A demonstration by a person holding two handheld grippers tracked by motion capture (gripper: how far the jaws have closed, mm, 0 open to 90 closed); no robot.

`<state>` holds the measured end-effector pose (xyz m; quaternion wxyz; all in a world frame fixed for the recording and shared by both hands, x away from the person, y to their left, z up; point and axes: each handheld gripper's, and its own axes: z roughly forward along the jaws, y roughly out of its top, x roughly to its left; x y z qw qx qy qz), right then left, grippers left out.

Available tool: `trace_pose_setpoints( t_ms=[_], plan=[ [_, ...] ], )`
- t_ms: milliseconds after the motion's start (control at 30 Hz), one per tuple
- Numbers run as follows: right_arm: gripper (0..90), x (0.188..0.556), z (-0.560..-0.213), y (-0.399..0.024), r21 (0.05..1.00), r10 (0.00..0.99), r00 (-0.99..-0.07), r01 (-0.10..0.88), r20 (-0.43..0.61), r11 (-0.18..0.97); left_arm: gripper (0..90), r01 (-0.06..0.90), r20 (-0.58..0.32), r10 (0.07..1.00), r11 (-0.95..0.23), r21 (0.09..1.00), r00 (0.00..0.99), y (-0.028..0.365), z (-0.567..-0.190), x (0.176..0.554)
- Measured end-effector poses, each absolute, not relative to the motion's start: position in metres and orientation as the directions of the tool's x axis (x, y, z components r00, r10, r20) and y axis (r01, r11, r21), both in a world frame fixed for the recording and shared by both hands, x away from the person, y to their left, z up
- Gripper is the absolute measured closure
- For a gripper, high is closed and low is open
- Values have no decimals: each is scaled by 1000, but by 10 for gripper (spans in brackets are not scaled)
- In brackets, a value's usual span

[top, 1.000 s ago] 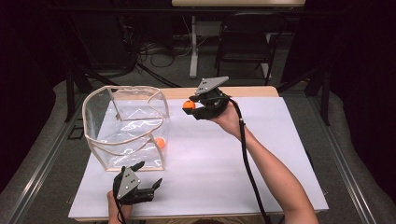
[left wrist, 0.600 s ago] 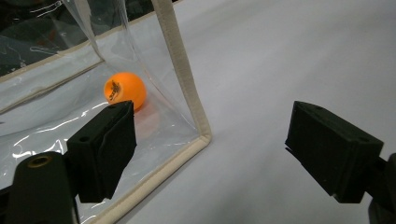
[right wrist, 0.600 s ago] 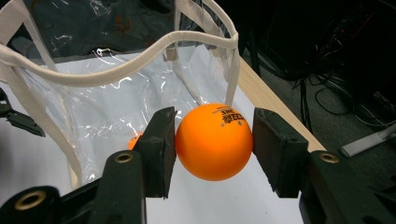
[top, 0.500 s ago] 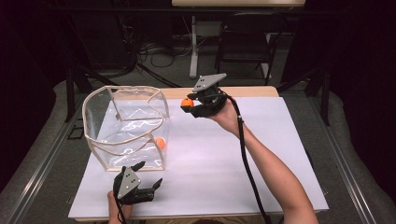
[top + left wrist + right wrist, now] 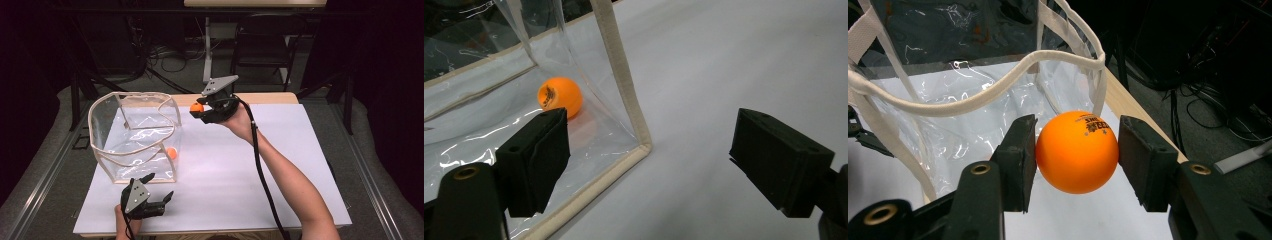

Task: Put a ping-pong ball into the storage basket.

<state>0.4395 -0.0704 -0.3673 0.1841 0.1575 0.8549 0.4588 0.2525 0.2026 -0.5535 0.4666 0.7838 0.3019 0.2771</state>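
We see an orange ping-pong ball (image 5: 1077,151) with dark printed lettering on its upper side, pinched between the two black pads of the right claw (image 5: 200,111) and held in the air just beside the upper rim of the clear bag. That clear plastic bag (image 5: 134,137), edged in beige fabric trim, stands open-topped on the white desk (image 5: 280,165). A second orange ping-pong ball (image 5: 559,97) rests on its floor in the near right corner.

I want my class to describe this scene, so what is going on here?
A person works at a white table with a gripper in each hand. The right gripper is shut on an orange ball, held above the table beside a clear bag. A second orange ball lies inside that bag. The left gripper is open near the bag's front corner, holding nothing.
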Motion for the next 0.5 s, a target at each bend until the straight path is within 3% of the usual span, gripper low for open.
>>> trace_pose_setpoints(
  t_ms=[500],
  plan=[
    [503, 441, -354, -61, 842, 428, -886, 86, -180, 532, 160, 217, 151, 729, -385, 897, 668, 202, -554, 254]
  ],
)
